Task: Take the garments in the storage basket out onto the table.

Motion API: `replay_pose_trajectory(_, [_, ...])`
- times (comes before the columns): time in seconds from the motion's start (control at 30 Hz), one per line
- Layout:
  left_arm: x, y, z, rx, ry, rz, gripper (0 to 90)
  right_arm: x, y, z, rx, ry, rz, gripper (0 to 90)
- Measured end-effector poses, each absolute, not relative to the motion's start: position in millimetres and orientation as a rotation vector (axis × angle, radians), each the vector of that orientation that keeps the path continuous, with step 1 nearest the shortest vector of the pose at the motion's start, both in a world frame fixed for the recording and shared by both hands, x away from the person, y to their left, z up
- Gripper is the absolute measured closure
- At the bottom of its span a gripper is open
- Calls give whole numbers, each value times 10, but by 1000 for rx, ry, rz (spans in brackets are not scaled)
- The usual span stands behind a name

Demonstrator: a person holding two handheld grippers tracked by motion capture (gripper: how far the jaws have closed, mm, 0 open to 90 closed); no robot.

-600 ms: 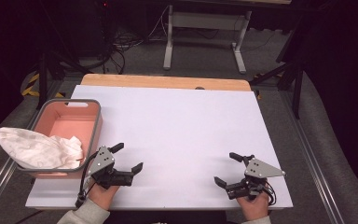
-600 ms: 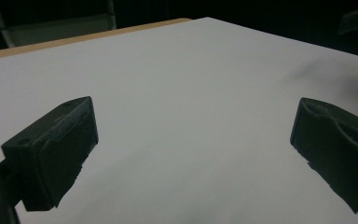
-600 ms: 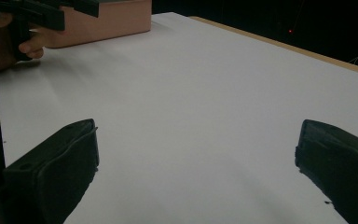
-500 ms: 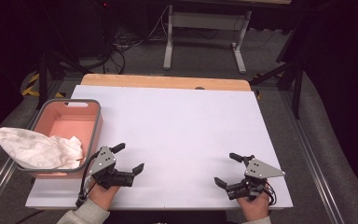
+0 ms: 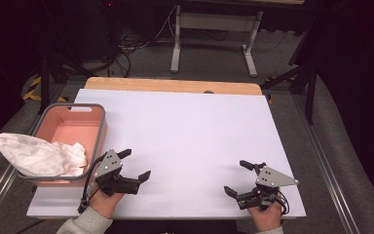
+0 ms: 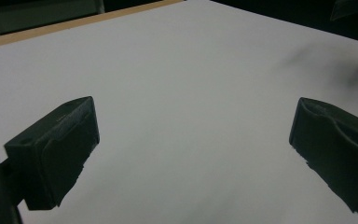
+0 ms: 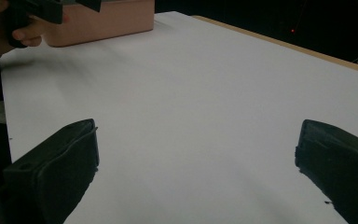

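Your biggest risk was the white cloth [image 5: 39,155], draped over the near-left rim of the pink bin [image 5: 73,127], snagging and dragging the bin if grabbed one-sidedly, since your left gripper [image 5: 135,165] and right gripper [image 5: 237,177] sat low near the table's [image 5: 190,131] front edge, jaws spread wide, holding nothing

The desk [image 5: 185,141] has a smooth, matt white top with a bare wooden strip along its far edge. The pink bin [image 5: 73,131] looks like smooth plastic with a grey rim, and the white cloth [image 5: 39,155] draped over it is soft and crumpled. Each hand-held gripper, left [image 5: 135,165] and right [image 5: 237,178], has matt black jaws under a dull grey plate.
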State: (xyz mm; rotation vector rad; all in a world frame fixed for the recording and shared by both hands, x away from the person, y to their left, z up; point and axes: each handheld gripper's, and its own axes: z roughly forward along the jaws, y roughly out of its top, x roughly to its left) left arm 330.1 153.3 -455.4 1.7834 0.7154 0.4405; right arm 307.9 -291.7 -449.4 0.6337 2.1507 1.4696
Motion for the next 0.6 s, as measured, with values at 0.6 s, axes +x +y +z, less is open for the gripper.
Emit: replay_pose_trajectory(0.6, [3260, 1570, -4213, 1876, 678, 378, 62, 3083, -2911, -4502, 635, 2158, 1467, 1])
